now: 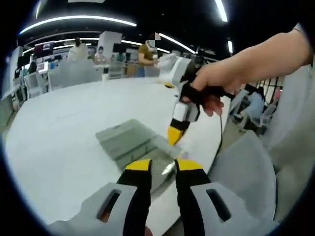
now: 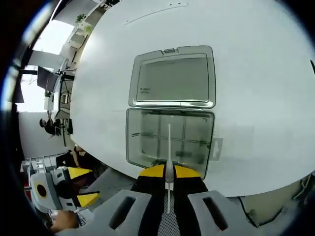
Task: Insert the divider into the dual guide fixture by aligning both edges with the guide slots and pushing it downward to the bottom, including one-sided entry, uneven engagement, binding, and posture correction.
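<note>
Over the open fixture box [image 2: 170, 140], I hold the divider [image 2: 169, 147] edge-on, ready to go down.

My right gripper [image 2: 169, 173] is clamped on the thin divider's near end, so the divider runs straight ahead from the jaws across the compartments, lined up, I judge, with the guide slots. My left gripper [image 1: 162, 166] waits nearby, jaws apart, holding nothing, beside the table [image 1: 64, 128].

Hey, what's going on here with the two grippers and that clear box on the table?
A person holds a gripper in each hand at a white table. The right gripper is shut on a thin divider, held edge-on above an open clear plastic box whose lid lies flat behind it. The divider is not yet seated. The left gripper is open near the box, holding nothing.
</note>
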Tool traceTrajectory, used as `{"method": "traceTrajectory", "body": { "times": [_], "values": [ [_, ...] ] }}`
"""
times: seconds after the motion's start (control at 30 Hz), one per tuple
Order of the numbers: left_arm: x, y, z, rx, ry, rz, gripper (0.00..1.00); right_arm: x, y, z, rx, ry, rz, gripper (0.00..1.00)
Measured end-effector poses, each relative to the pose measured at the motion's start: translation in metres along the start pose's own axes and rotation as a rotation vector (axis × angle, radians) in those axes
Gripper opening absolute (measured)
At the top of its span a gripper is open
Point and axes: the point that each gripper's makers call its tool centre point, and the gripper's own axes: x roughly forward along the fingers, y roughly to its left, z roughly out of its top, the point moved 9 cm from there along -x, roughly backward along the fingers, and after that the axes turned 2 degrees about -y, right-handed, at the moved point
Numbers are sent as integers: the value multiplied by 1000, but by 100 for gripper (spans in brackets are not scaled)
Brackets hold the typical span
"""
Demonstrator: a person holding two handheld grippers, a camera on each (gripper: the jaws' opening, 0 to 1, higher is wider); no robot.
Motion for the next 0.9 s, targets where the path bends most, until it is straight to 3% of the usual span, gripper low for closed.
{"method": "traceTrajectory", "body": {
  "times": [0.37,0.73,0.9],
  "values": [
    [1,-4,-5,25,29,21,46,8,0,6,10,20,-17,0],
    [0,-5,-9,14,41,35,58,10,-1,8,32,22,-35,0],
    [-1,-5,-11,6,42,36,58,12,-3,11,34,24,-38,0]
  ]
}}
